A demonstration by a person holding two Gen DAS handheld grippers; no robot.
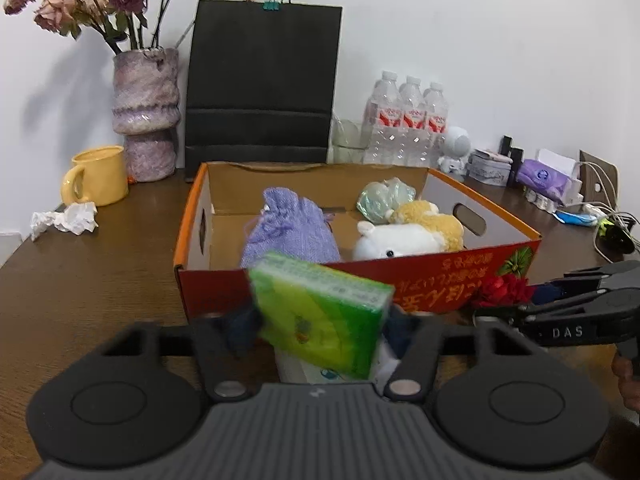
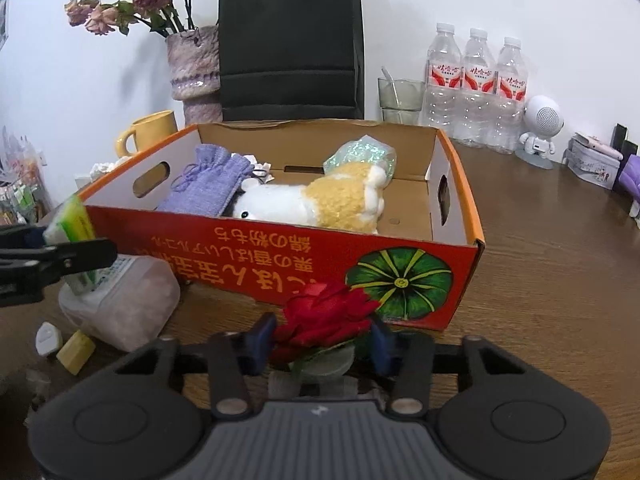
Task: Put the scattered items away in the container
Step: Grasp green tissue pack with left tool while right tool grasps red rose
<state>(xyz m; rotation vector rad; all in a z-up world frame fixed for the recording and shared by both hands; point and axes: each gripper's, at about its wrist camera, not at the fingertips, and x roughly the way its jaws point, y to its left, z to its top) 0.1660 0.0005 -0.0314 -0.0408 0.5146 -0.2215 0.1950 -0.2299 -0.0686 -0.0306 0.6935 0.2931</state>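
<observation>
Progress: purple pouch, plush toy and shiny packet lie in cardboard box | left gripper clamps green pack before box | right gripper pinches red rose | jar, small bits left on table

- A green packet is clamped, tilted, between the pads of the left gripper.
- Just behind it an orange cardboard box is seen on the wooden table.
- A purple pouch and a plush toy are contained in the box.
- The right gripper is seen at the right edge, at a red flower.
</observation>
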